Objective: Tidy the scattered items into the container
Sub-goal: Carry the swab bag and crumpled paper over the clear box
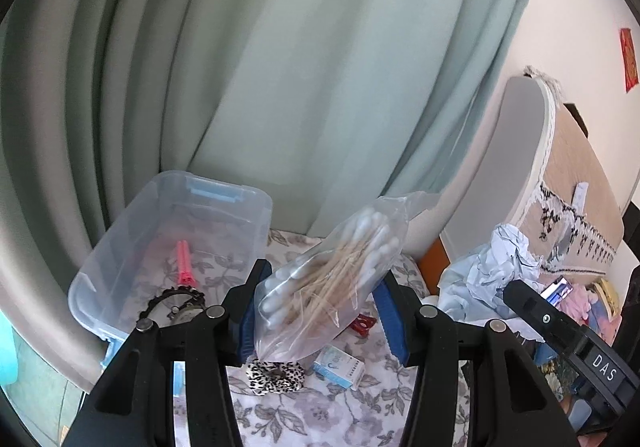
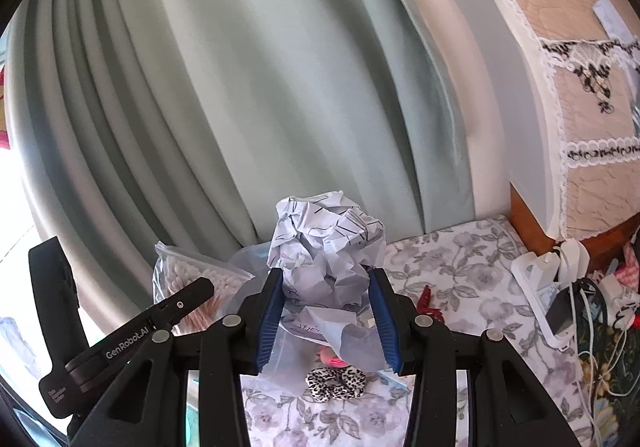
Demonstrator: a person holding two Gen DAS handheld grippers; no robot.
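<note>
My left gripper (image 1: 320,307) is shut on a clear bag of cotton swabs (image 1: 332,271) and holds it above the floral cloth, just right of the clear plastic container (image 1: 120,251). The container holds a pink clip (image 1: 185,263) and a dark toothed hair clip (image 1: 176,299). My right gripper (image 2: 326,311) is shut on a ball of crumpled white paper (image 2: 324,243), held above the cloth. A leopard-print scrunchie (image 1: 276,375) lies below both grippers and shows in the right wrist view (image 2: 336,383). A small blue-white box (image 1: 340,365) and a red clip (image 1: 364,323) lie on the cloth.
A green curtain (image 1: 280,67) hangs behind the table. A padded headboard with a lace cover (image 2: 560,107) stands at right. Chargers and cables (image 2: 568,299) lie at the right edge. The floral cloth (image 2: 460,267) covers the table.
</note>
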